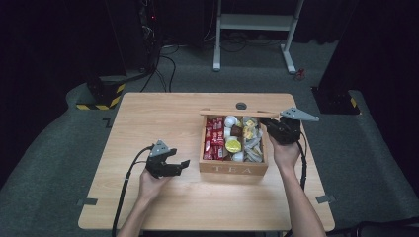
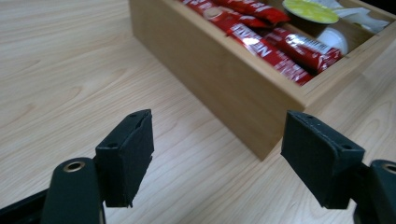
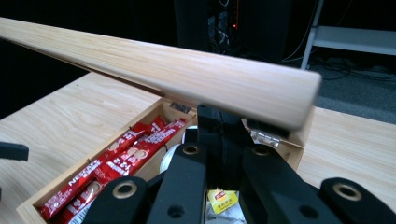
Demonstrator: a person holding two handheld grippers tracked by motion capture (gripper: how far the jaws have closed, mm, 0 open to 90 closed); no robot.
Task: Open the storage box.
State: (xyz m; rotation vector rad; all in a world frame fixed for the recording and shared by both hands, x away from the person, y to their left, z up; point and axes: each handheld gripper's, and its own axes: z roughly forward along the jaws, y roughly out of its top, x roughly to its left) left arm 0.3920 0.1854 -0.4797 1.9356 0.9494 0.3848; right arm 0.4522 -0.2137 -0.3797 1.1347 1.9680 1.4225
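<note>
Wooden tea box (image 1: 233, 169) at mid-table, its hinged lid (image 1: 232, 113) raised at the far edge. My right gripper (image 1: 269, 127), jaws together, sits under the lid's right end and props it open; I judge the jaws empty. My left gripper (image 1: 184, 164), jaws apart and empty, hangs just left of the box, facing the red Nescafé sachets (image 2: 261, 35). I'd keep the right hand motionless so the lid can't drop, then bring the left in over the wall.
</note>
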